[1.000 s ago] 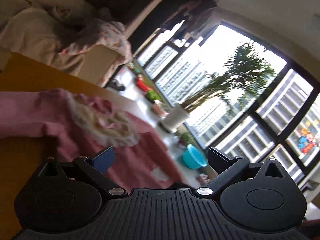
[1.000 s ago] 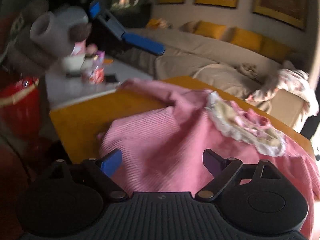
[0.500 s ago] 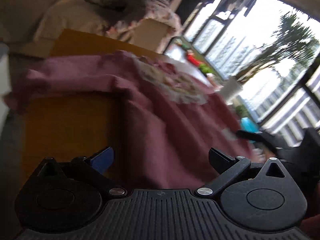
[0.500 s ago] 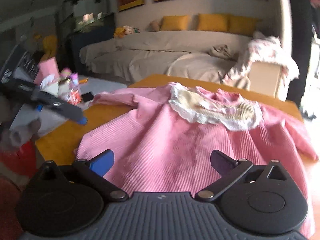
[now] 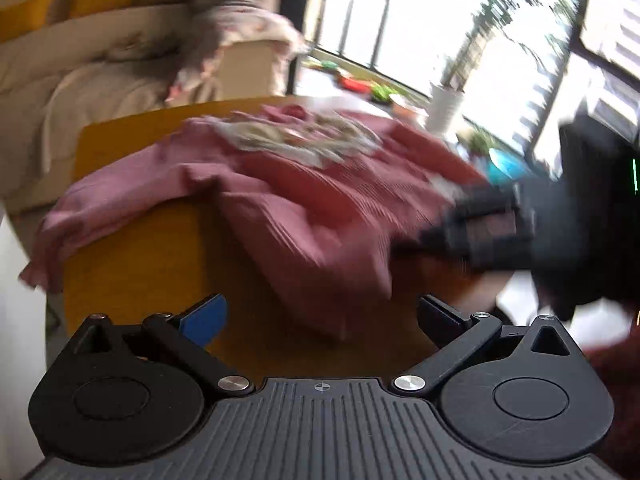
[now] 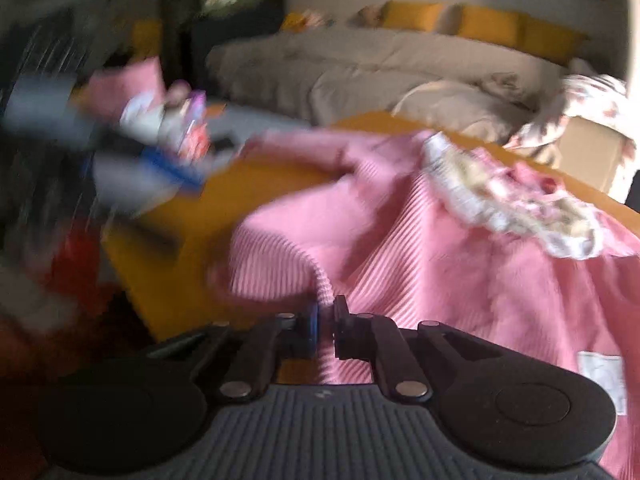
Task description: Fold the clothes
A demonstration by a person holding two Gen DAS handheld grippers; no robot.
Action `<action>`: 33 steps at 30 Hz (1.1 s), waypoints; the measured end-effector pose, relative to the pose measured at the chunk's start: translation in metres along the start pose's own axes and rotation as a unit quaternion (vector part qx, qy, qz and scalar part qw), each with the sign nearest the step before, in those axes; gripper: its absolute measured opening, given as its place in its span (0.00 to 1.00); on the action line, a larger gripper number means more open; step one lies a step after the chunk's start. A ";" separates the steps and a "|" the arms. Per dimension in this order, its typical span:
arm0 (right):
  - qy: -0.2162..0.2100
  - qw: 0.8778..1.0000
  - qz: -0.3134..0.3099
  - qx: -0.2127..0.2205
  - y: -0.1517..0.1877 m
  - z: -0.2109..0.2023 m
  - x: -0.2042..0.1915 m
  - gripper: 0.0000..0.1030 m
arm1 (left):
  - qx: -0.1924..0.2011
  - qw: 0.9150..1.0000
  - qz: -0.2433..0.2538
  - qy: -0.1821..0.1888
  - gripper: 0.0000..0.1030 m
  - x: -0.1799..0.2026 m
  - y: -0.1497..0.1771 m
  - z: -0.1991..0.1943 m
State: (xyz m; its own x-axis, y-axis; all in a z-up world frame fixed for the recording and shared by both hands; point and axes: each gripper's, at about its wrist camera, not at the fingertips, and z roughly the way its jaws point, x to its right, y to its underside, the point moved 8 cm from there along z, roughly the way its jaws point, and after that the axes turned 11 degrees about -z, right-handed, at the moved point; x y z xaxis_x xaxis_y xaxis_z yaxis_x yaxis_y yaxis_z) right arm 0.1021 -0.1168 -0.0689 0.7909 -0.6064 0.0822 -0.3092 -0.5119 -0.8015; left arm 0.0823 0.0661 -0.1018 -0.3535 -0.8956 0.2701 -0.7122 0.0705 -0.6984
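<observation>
A pink ribbed garment (image 6: pixel 440 260) with a white lace collar (image 6: pixel 500 196) lies spread on the orange table (image 6: pixel 248 196). My right gripper (image 6: pixel 326 320) is at the near hem; its jaws are closing and the pads pinch a ridge of the pink fabric. From the left wrist the same garment (image 5: pixel 320 208) lies ahead, one sleeve trailing left over the table (image 5: pixel 160 272). My left gripper (image 5: pixel 320 320) is open, just short of the hem's near corner, gripping nothing. Each gripper appears blurred in the other's view: the right gripper (image 5: pixel 480 228) and the left gripper (image 6: pixel 152 168).
A beige-covered sofa (image 6: pixel 360 64) with yellow cushions runs behind the table. A floral cloth drapes a cardboard box (image 6: pixel 588 148). A white plant pot (image 5: pixel 446 104) stands by tall windows. A low table with small items (image 6: pixel 180 120) sits at the left.
The right jaws went from wide open to closed on the garment's hem. The left gripper rolled and dropped toward the table, coming nearer the hem, its jaws still wide.
</observation>
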 end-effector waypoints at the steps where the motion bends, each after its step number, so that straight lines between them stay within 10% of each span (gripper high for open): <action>1: 0.001 1.000 0.009 0.011 -0.005 -0.006 0.004 0.07 | -0.005 1.000 0.015 -0.005 1.00 0.005 0.002 0.005; 12: -0.003 0.997 0.025 0.072 -0.046 -0.034 0.014 0.07 | 0.029 0.999 0.029 -0.008 1.00 0.033 -0.012 0.029; 18: 0.000 0.998 0.017 0.059 -0.031 -0.043 0.013 0.08 | 0.035 0.986 0.056 -0.150 1.00 -0.016 -0.008 0.018; 24: 0.021 0.997 0.048 0.047 -0.010 -0.043 0.032 0.53 | 0.059 0.972 -0.030 -0.226 1.00 -0.084 -0.006 -0.032; 30: 0.005 0.997 0.078 0.025 0.005 -0.013 0.028 0.54 | 0.081 0.989 -0.122 -0.014 1.00 -0.052 -0.018 -0.043; 33: -0.009 1.000 0.020 0.018 0.000 -0.006 0.004 0.54 | 0.063 0.996 -0.056 -0.027 1.00 -0.028 -0.018 -0.029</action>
State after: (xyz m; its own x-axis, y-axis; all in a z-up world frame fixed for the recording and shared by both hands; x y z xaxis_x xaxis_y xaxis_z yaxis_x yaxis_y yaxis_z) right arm 0.1018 -0.1231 -0.0649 0.7882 -0.6142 0.0392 -0.3215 -0.4652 -0.8248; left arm 0.0869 0.1026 -0.0775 -0.2399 -0.9173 0.3179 -0.6629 -0.0844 -0.7440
